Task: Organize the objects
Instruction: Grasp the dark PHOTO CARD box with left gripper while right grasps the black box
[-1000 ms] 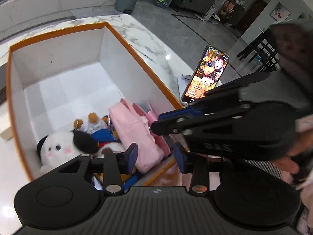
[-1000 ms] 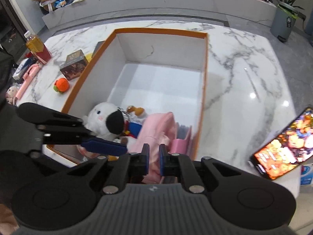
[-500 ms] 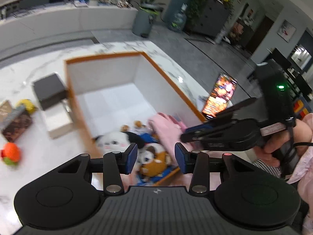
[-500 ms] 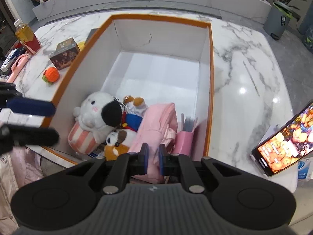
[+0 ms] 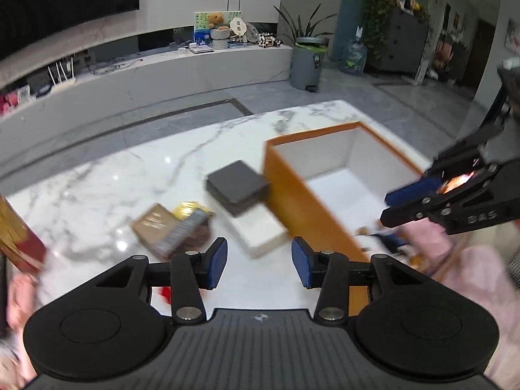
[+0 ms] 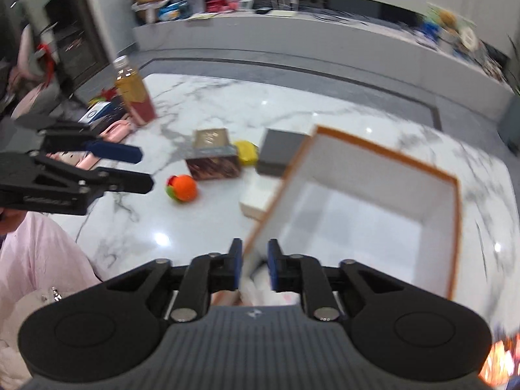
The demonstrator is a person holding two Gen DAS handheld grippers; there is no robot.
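1. The orange box (image 6: pixel 383 195) sits open on the marble table (image 6: pixel 227 104); most of its white floor shows bare.
2. The left gripper (image 5: pixel 259 261) hangs over the table just left of the box, its blue pads wide apart and holding nothing.
3. The right gripper (image 6: pixel 254 268) hovers at the box's near left wall, pads a narrow gap apart; whether they pinch that wall cannot be told.
4. A dark grey box (image 6: pixel 279 151) lies on a white slab (image 6: pixel 255 200) touching the box's left wall.
5. Further left of the box lie a brown patterned carton (image 6: pixel 213 156), a yellow item (image 6: pixel 246 152) and an orange ball (image 6: pixel 182 188).
6. A bottle (image 6: pixel 133 92) stands well left of the box.
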